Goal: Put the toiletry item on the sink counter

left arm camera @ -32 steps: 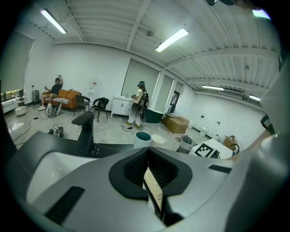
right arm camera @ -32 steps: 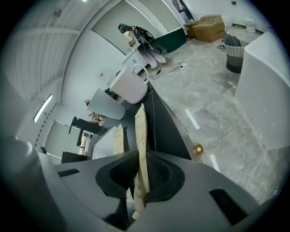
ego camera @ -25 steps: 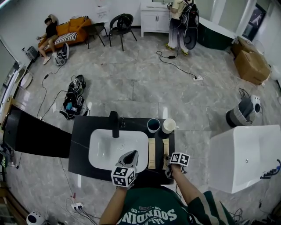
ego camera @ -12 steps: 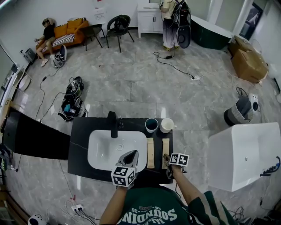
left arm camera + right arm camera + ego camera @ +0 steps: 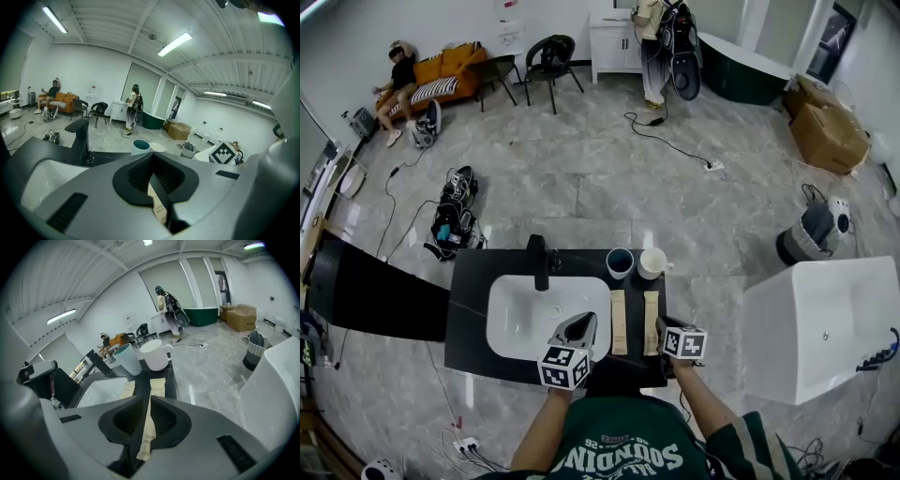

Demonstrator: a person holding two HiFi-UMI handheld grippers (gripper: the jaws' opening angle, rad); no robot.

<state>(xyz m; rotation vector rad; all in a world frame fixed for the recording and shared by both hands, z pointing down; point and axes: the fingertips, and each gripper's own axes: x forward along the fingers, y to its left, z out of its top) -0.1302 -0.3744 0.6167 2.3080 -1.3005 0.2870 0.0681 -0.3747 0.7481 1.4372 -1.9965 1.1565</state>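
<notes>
The sink counter has a smooth, dark, stone-like top with a faint sheen. The basin set in it looks like glossy white ceramic, and the faucet is matt black. The right toothbrush packet and the left toothbrush packet are matt tan paper; the teal cup and white mug are smooth and glossy, and the floor is polished grey marble-look tile.

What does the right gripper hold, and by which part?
Right gripper: the near end of the toothbrush packet lies between its closing jaws; a firm grip cannot be told.
</notes>
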